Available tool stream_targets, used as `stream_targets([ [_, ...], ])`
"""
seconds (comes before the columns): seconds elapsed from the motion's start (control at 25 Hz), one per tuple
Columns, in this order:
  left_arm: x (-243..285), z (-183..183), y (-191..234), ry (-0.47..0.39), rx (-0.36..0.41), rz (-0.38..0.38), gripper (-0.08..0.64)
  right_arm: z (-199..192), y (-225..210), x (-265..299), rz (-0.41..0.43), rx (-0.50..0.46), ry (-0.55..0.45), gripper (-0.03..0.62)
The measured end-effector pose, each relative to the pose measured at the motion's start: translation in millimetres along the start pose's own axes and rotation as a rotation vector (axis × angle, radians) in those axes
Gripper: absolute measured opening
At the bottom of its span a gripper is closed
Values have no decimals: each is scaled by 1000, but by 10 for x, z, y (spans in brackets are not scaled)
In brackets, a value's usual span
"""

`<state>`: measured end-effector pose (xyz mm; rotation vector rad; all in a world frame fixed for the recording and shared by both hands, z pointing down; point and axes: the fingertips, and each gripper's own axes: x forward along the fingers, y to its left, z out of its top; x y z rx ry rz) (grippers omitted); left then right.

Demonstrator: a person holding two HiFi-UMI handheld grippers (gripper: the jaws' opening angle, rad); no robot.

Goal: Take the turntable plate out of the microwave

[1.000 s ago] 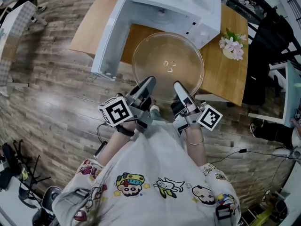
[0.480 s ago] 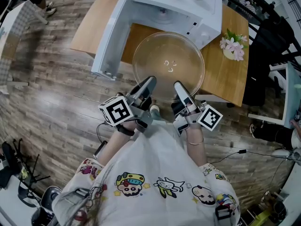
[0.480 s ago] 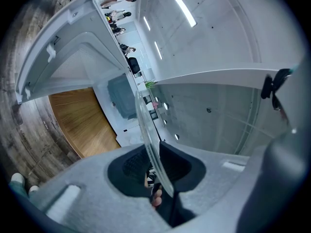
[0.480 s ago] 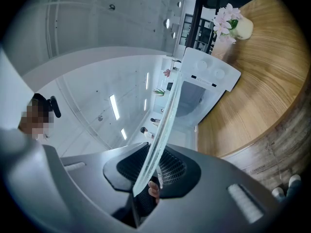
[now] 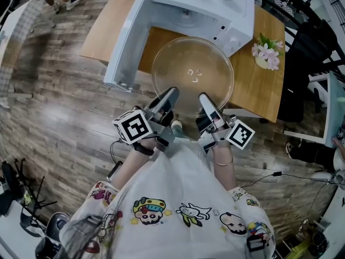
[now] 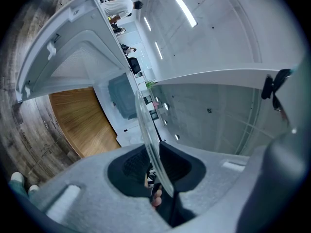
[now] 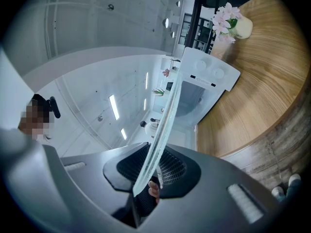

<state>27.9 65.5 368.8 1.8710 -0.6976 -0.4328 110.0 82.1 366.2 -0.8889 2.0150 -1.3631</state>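
The round clear glass turntable plate (image 5: 192, 72) is held level over the wooden table (image 5: 253, 88), just in front of the white microwave (image 5: 200, 1) with its door (image 5: 125, 45) swung open to the left. My left gripper (image 5: 169, 97) is shut on the plate's near rim, left of centre. My right gripper (image 5: 205, 99) is shut on the same rim, right of centre. In the left gripper view the plate's edge (image 6: 146, 123) runs between the dark pads of that gripper (image 6: 155, 168). The right gripper view shows the rim (image 7: 165, 123) clamped in that gripper (image 7: 149, 171).
A small pot of pink flowers (image 5: 266, 54) stands on the table's right side, also in the right gripper view as the flowers (image 7: 232, 21). The open door (image 6: 63, 47) juts past the table's left edge. Wood-plank floor surrounds the table; a black cable (image 5: 280, 172) lies at right.
The plate and both grippers have kept still. Only a bystander's feet at the far top left of the head view have shifted.
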Motion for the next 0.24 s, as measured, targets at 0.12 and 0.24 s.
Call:
stream_targets([
  [0.12,8,12,10,-2,-3,4,57,2,-15,16,1,1,5,75],
  [0.24,-11,-20,64,5,-18,27,58,-15,-41,21,-1,7,9,75],
])
